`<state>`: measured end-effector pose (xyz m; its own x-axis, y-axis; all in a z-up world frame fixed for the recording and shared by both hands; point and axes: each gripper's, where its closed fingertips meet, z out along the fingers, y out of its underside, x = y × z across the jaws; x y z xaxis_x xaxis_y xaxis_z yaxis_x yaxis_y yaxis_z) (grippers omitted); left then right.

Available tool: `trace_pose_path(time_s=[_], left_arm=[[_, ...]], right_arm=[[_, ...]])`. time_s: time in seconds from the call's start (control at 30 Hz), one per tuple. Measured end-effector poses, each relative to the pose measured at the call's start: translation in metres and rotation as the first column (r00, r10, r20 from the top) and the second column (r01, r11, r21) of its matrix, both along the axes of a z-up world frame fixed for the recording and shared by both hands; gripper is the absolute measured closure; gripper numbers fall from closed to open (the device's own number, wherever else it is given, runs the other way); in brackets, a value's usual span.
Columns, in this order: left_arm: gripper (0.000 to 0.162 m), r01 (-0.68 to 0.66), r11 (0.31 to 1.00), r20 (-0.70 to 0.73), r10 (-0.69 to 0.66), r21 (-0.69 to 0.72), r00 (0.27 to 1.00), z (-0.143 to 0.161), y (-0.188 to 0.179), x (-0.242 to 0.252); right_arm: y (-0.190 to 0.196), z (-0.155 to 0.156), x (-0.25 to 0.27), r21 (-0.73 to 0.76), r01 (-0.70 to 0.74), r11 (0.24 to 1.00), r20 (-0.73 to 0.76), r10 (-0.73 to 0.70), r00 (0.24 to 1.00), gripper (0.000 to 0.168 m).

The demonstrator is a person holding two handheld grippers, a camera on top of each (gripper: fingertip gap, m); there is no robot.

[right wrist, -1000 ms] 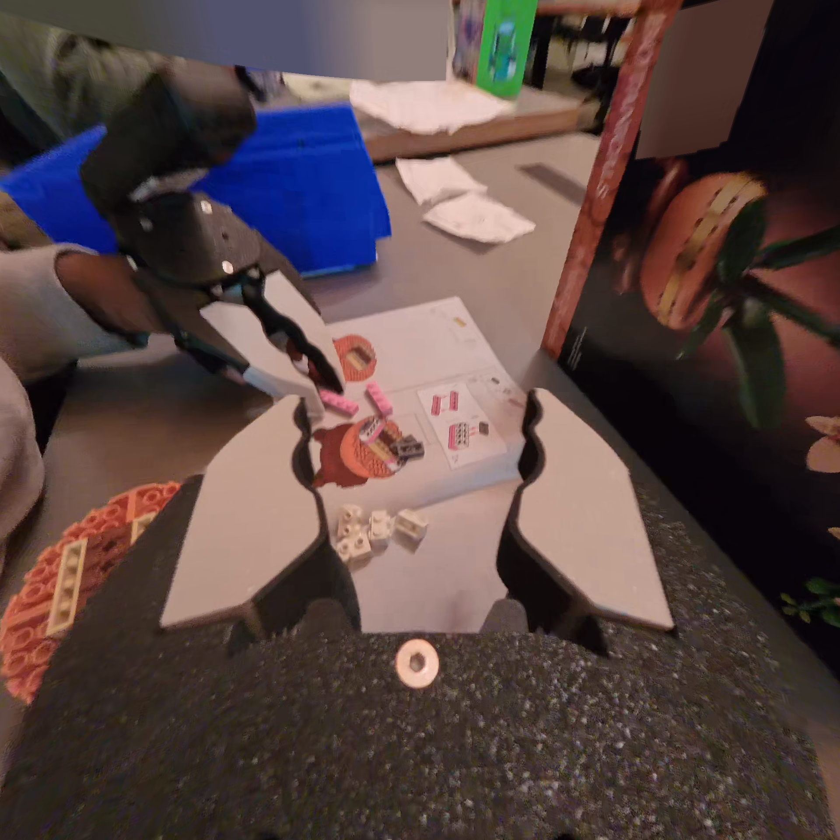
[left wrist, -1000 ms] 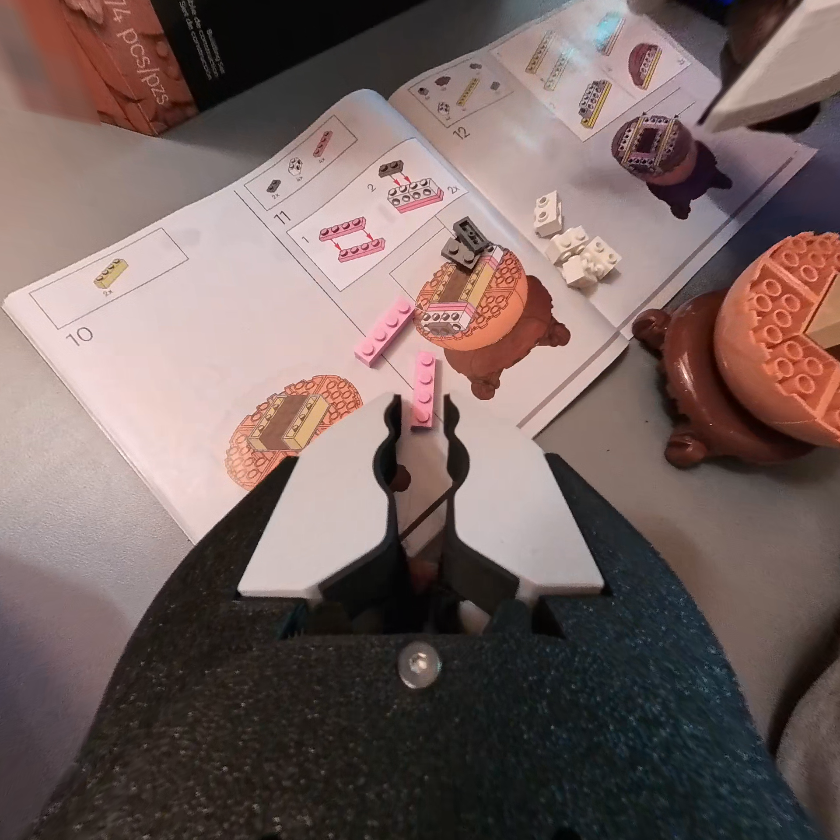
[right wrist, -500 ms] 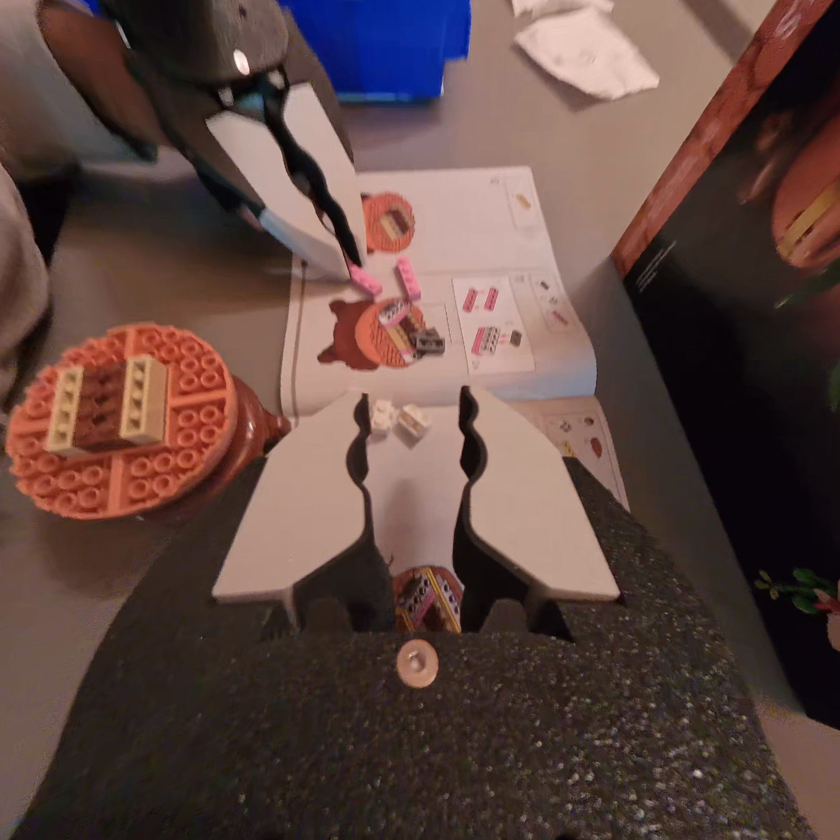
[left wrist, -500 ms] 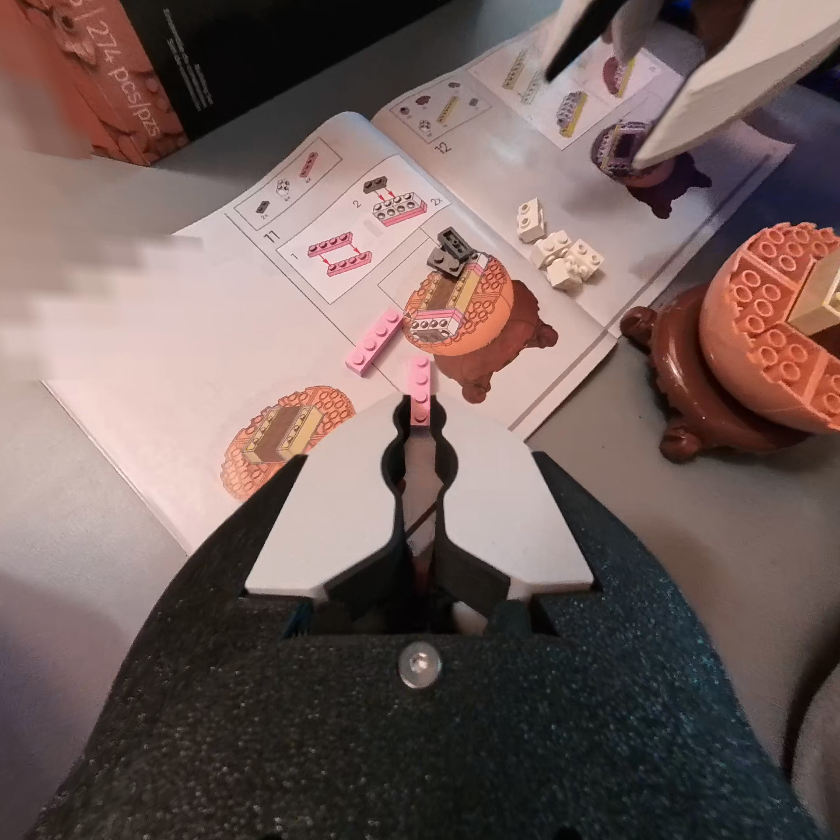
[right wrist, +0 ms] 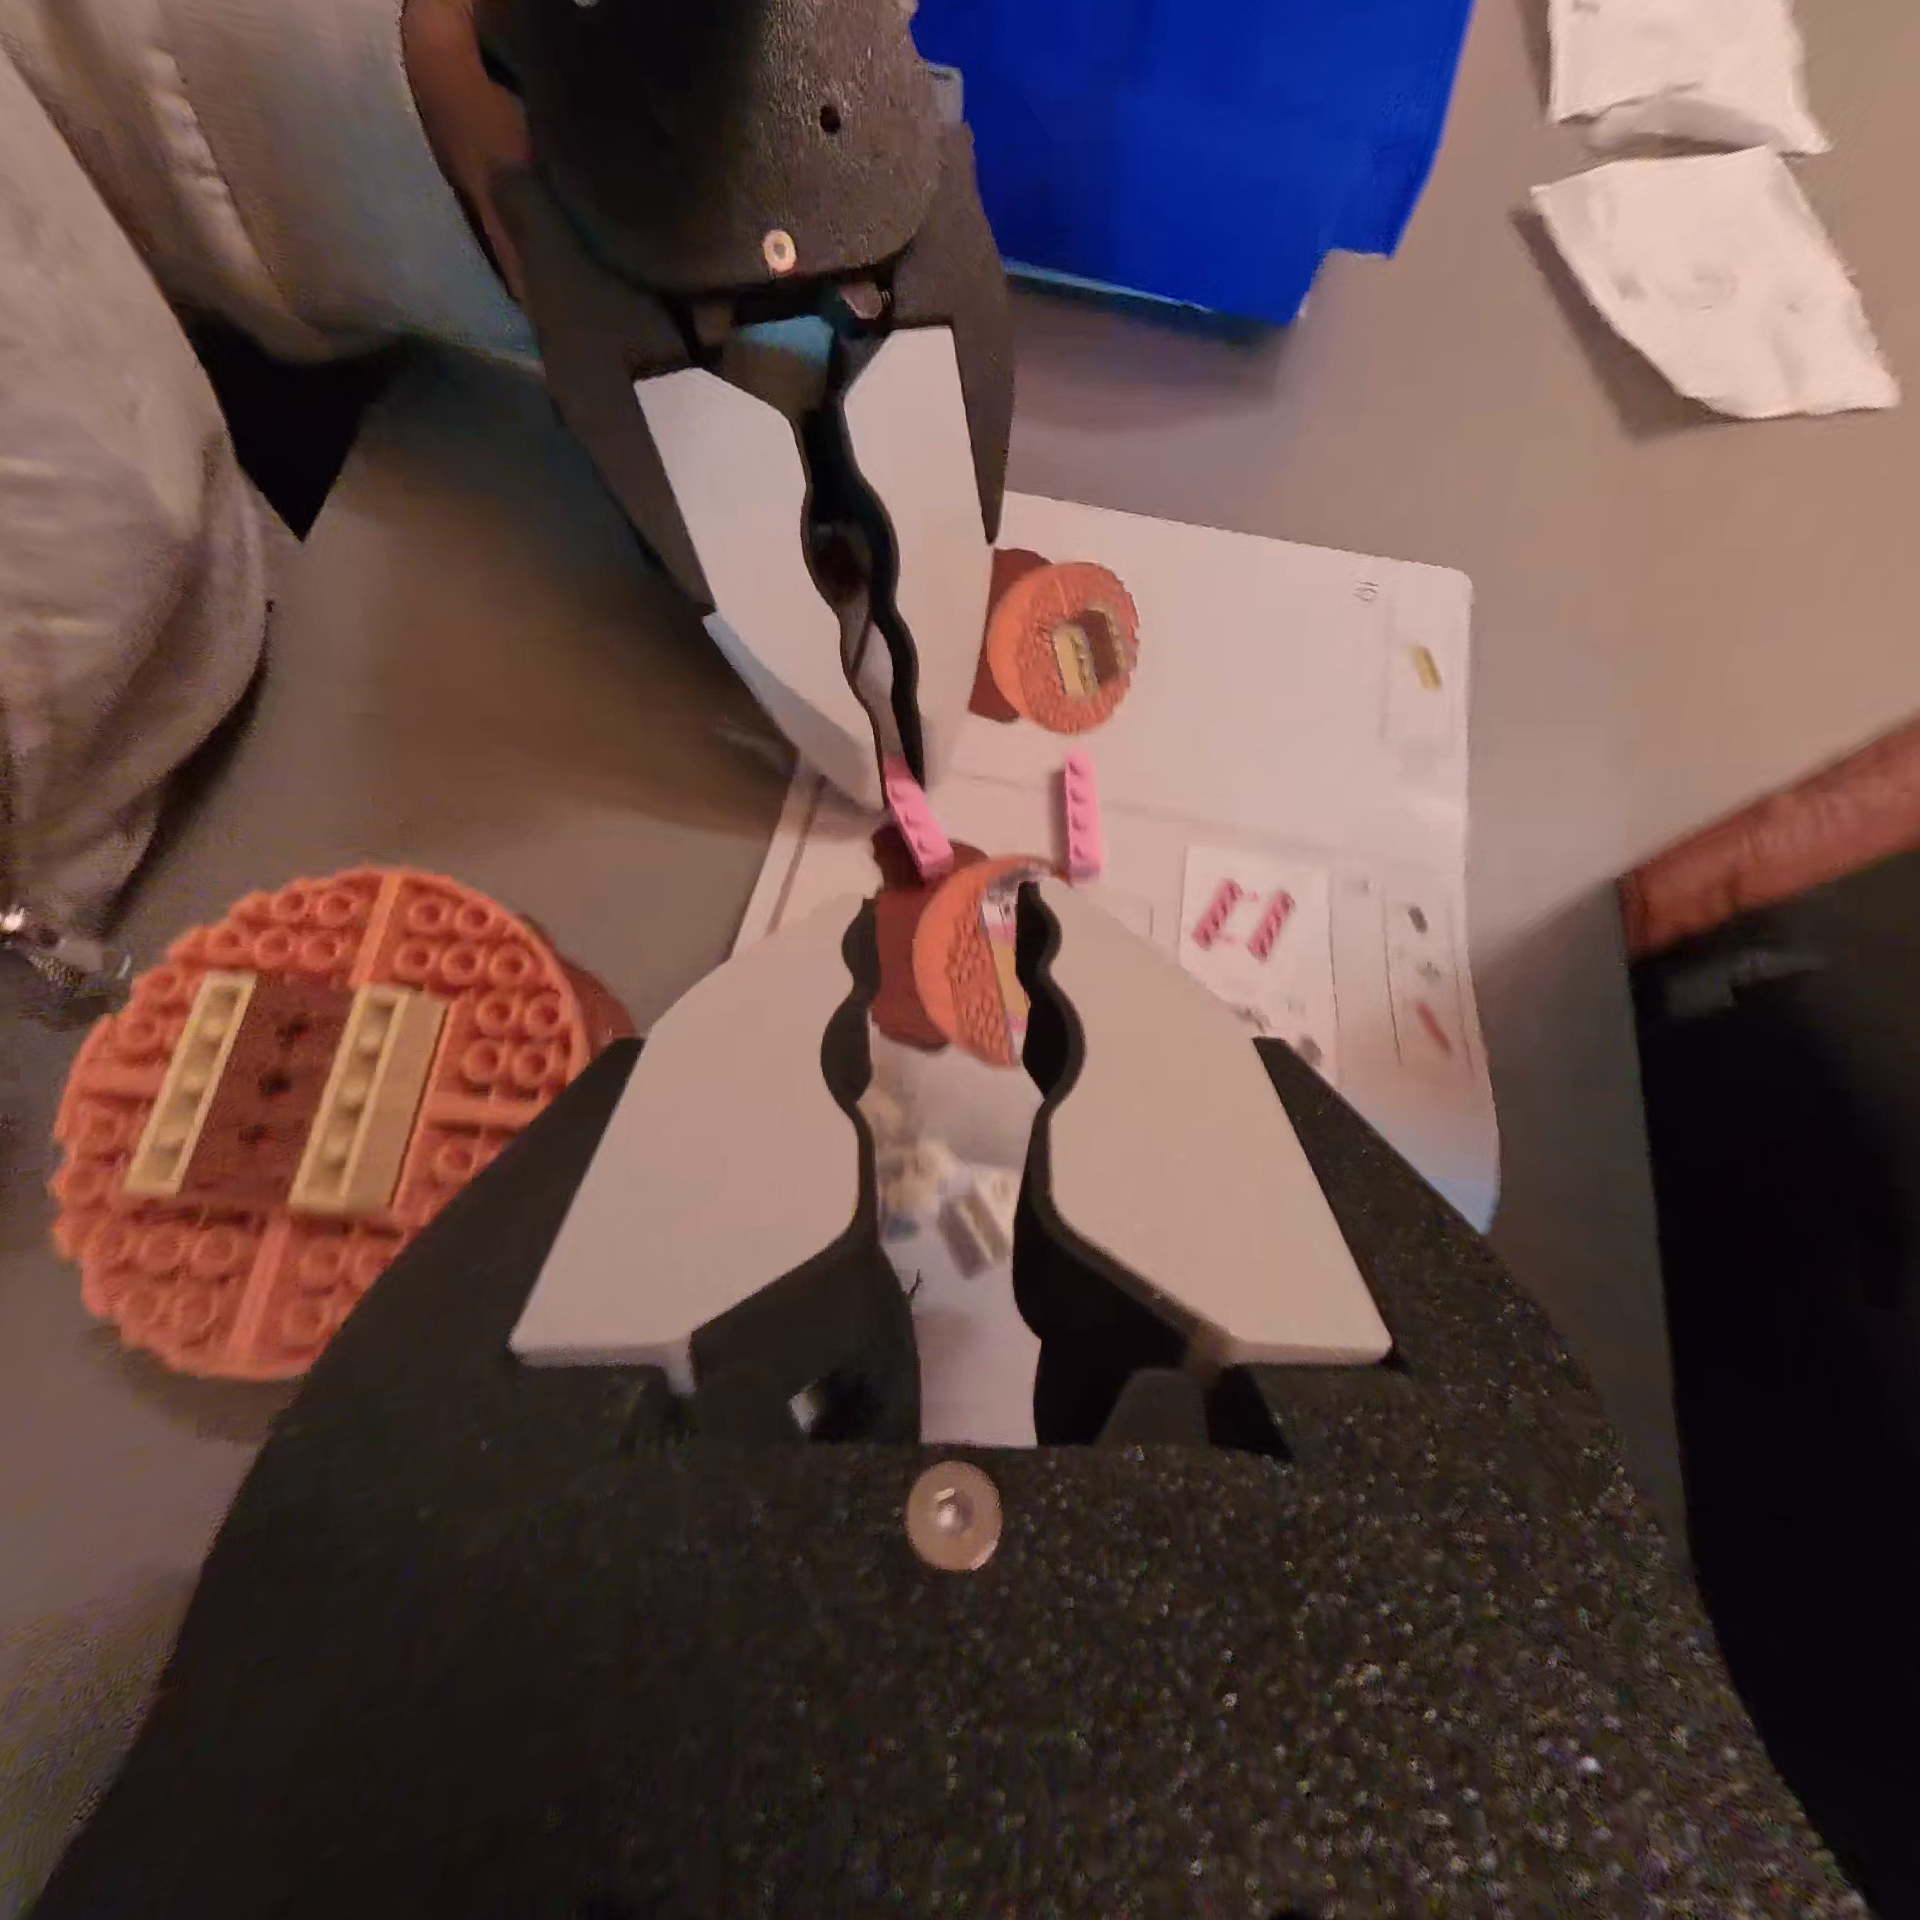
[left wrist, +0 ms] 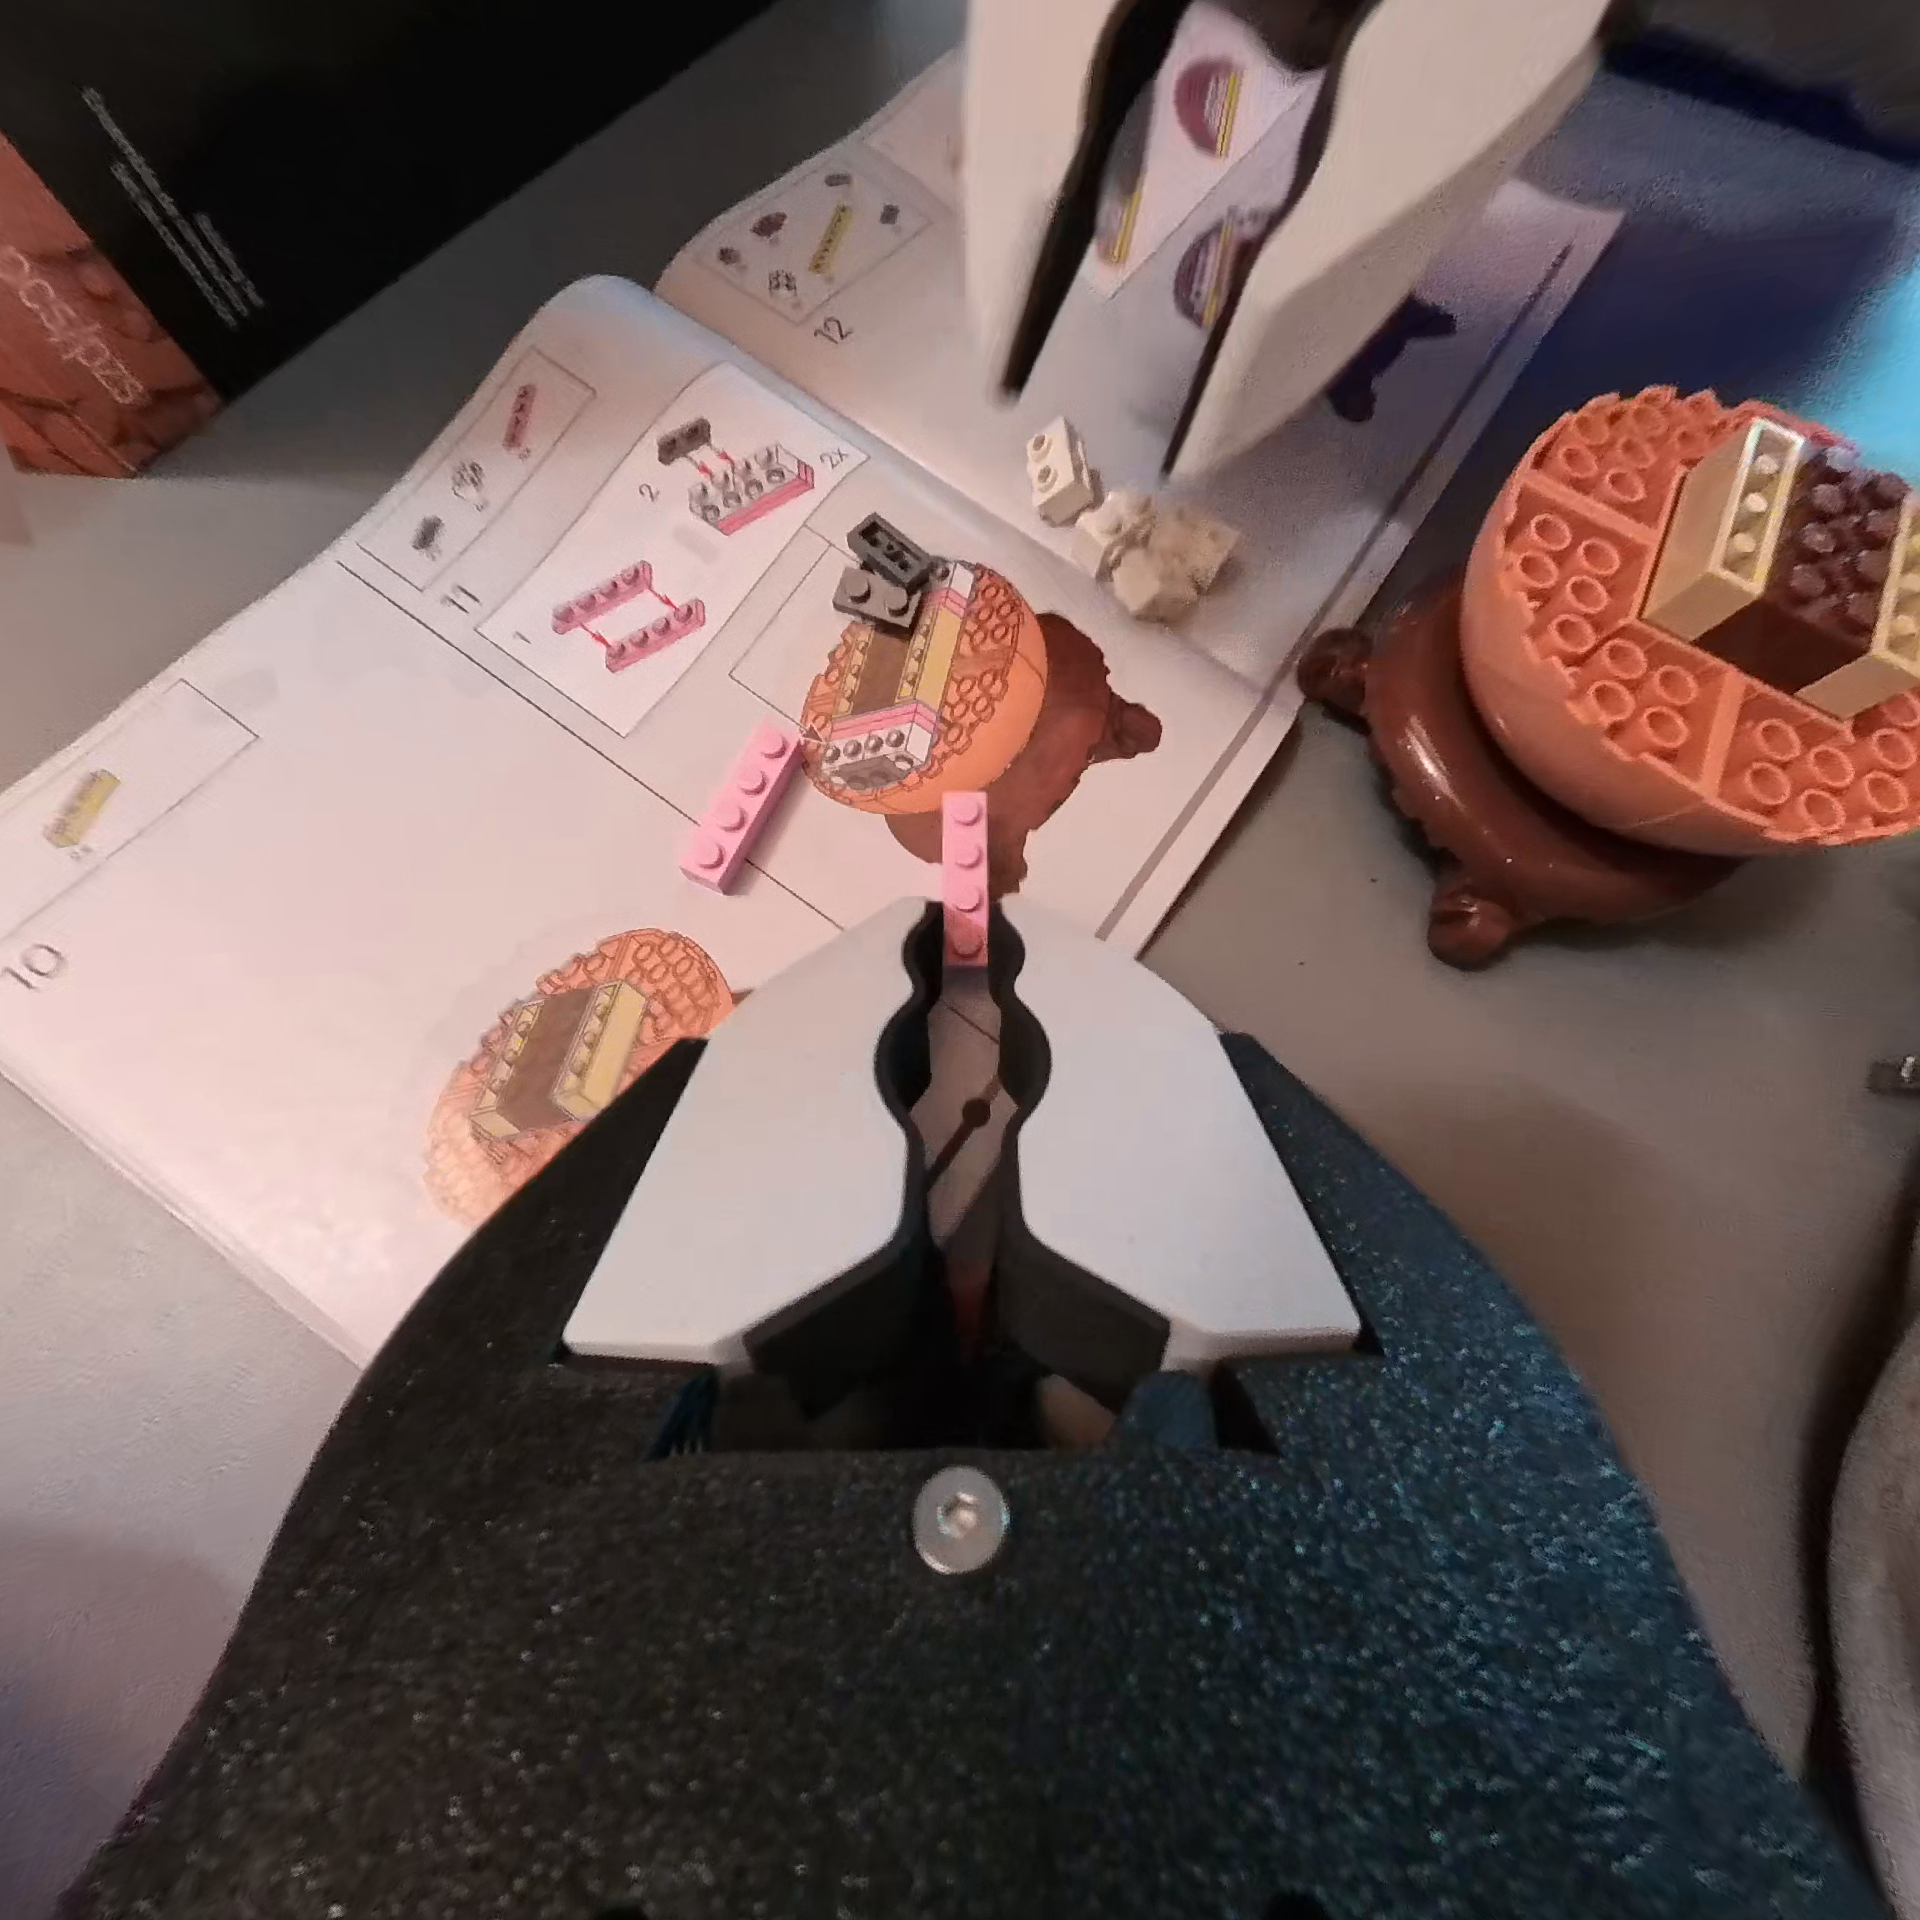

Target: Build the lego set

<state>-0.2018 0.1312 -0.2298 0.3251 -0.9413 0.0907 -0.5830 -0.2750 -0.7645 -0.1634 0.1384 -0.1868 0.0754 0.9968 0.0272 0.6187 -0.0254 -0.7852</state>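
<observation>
Here we see left gripper [left wrist: 964,920] clamped on pink brick [left wrist: 965,871], right gripper [right wrist: 943,920] spread apart above white bricks [left wrist: 1132,520], booklet [left wrist: 343,727] underneath.

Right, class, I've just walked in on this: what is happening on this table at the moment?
A person is building a lego set with two handheld grippers. The left gripper is shut on one pink plate, above the open instruction booklet. A second pink plate lies loose on the page. The right gripper is open, hanging over a cluster of white bricks. The round orange model stands beside the booklet.
</observation>
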Motion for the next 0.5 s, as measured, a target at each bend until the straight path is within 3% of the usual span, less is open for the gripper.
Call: trace_pose_path(time_s=[0.1,0.2,0.33,0.4,0.5], left_arm=[[0.155,0.037,0.999,0.087,-0.04,0.027,0.995,0.015,-0.004,0.006],[0.155,0.055,0.998,0.113,-0.056,0.02,0.992,0.022,-0.006,0.006],[0.155,0.082,0.996,0.146,-0.086,0.03,0.986,0.03,-0.009,0.008],[0.155,0.089,0.995,0.155,-0.094,0.039,0.983,0.032,-0.01,0.011],[0.155,0.119,0.991,0.162,-0.127,0.06,0.979,0.036,-0.013,0.013]], right_arm=[[-0.002,-0.015,-0.02,-0.037,-0.07,0.997,0.063,0.072,0.995,0.14],[-0.005,-0.014,-0.028,-0.035,-0.122,0.992,0.034,0.123,0.992,0.153],[-0.007,-0.012,-0.025,-0.046,-0.096,0.994,0.025,0.097,0.995,0.147],[-0.012,-0.012,-0.023,-0.044,-0.114,0.992,0.026,0.116,0.993,0.159],[-0.018,-0.007,-0.02,-0.06,-0.102,0.993,-0.022,0.101,0.995,0.16]])
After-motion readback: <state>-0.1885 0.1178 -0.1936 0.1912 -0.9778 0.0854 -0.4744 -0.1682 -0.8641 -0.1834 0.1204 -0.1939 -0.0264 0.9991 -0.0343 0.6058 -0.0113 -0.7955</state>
